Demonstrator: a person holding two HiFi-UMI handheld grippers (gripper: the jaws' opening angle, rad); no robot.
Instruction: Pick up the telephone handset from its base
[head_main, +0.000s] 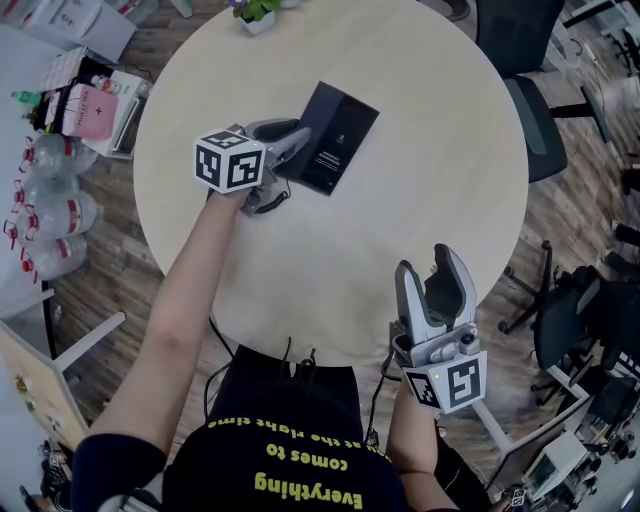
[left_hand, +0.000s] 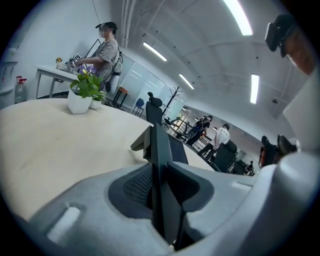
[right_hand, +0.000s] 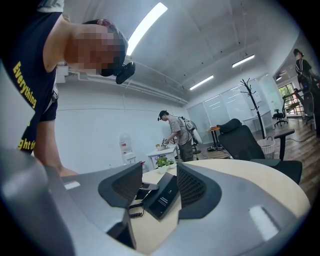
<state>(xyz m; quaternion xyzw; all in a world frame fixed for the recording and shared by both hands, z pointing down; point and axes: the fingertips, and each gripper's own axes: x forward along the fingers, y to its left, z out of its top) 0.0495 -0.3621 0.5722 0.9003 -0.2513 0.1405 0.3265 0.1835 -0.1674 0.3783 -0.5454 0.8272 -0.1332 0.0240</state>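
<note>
Right now the telephone handset (left_hand: 159, 175) is sitting edge-on between the jaws of the left gripper (head_main: 300, 148). It is showing there as a thin dark slab, and the ribbed pads are pressing on it from both sides, so this tool is clamping it. Just beyond the jaw tips, the black telephone base (head_main: 338, 135) is lying on the round table (head_main: 420, 150). Whether the handset is clear of the base I cannot tell. A coiled cord (head_main: 265, 200) is curling on the tabletop under the gripper's body, on the side towards the person.

Further ahead of the left gripper, a small potted plant (left_hand: 85, 92) is standing near the table's far edge. Beyond that, another person (left_hand: 105, 50) is working at a separate desk.

The right gripper (head_main: 425, 262) is hanging over the near edge of the table, well apart from the phone. Its jaws are standing apart with nothing between them. Seen through their gap, the base (right_hand: 164, 197) and the cord (right_hand: 134, 211) are lying well ahead of it.
</note>
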